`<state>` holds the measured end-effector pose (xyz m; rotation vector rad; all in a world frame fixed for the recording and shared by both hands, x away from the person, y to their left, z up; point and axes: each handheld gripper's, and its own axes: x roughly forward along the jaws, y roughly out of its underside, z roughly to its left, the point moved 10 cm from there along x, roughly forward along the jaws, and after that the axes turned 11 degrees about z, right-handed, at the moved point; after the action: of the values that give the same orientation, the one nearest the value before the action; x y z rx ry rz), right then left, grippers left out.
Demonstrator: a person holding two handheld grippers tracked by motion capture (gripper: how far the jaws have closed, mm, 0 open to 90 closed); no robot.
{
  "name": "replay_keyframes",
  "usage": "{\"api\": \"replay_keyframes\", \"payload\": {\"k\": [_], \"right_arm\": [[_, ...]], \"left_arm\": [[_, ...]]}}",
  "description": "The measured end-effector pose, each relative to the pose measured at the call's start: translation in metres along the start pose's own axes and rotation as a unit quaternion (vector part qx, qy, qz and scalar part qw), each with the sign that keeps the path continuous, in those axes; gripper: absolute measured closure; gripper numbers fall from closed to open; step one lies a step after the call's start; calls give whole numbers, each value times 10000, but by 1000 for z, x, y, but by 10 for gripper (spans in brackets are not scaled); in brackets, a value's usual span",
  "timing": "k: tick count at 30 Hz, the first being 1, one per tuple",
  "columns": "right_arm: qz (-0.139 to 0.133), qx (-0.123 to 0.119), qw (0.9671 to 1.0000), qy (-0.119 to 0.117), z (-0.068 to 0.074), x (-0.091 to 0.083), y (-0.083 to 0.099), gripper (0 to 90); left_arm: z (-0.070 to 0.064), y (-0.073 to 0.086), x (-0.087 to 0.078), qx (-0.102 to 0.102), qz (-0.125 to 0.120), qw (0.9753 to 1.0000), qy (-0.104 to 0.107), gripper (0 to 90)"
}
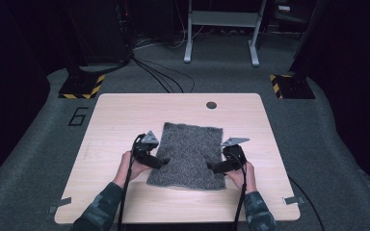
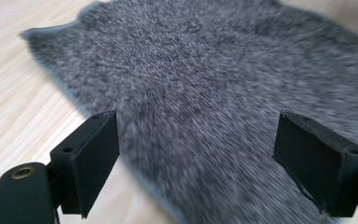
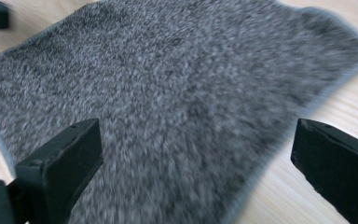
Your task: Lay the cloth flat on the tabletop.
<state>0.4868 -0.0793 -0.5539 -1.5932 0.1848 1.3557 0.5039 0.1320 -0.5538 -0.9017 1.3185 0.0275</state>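
A grey fuzzy cloth (image 1: pixel 189 155) lies flat near the middle of the light wooden desk (image 1: pixel 115 115), and both grippers are set at its near corners, so this looks like the approach before a grasp, perhaps to fold or lift it. At the left, the left gripper (image 1: pixel 160 162) sits at the cloth's near left edge, its jaws spread wide with nothing between them; in the left gripper view they straddle the edge of the cloth (image 2: pixel 214 79). At the right, the right gripper (image 1: pixel 213 167) mirrors it at the near right edge, jaws likewise wide apart and empty over the cloth (image 3: pixel 168 93). The next move probably calls for lowering each pair of jaws onto a corner and pinching the hem without bunching it. Both gripper views are blurred, so I cannot tell whether the jaws touch the pile, and the cloth's underside is hidden
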Motion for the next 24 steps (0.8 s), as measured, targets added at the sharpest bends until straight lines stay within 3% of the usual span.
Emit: {"api": "replay_keyframes", "payload": {"k": [1, 4, 10, 13, 24], "right_arm": [[106, 58, 9999, 3, 0, 10, 0, 8], [277, 70, 9996, -36, 2, 22, 3, 9], [544, -129, 9984, 17, 4, 38, 10, 9], [597, -88, 9982, 68, 3, 42, 11, 8], [718, -410, 9957, 427, -1, 46, 12, 0]], "left_arm": [[2, -1, 11, -18, 107, 9999, 29, 138], [4, 0, 24, -41, 241, 9997, 68, 138], [-2, 15, 36, -53, 478, 9988, 58, 133], [-4, 18, 35, -36, 432, 9991, -38, 126], [-17, 36, 27, -247, 353, 9984, -376, 88]]}}
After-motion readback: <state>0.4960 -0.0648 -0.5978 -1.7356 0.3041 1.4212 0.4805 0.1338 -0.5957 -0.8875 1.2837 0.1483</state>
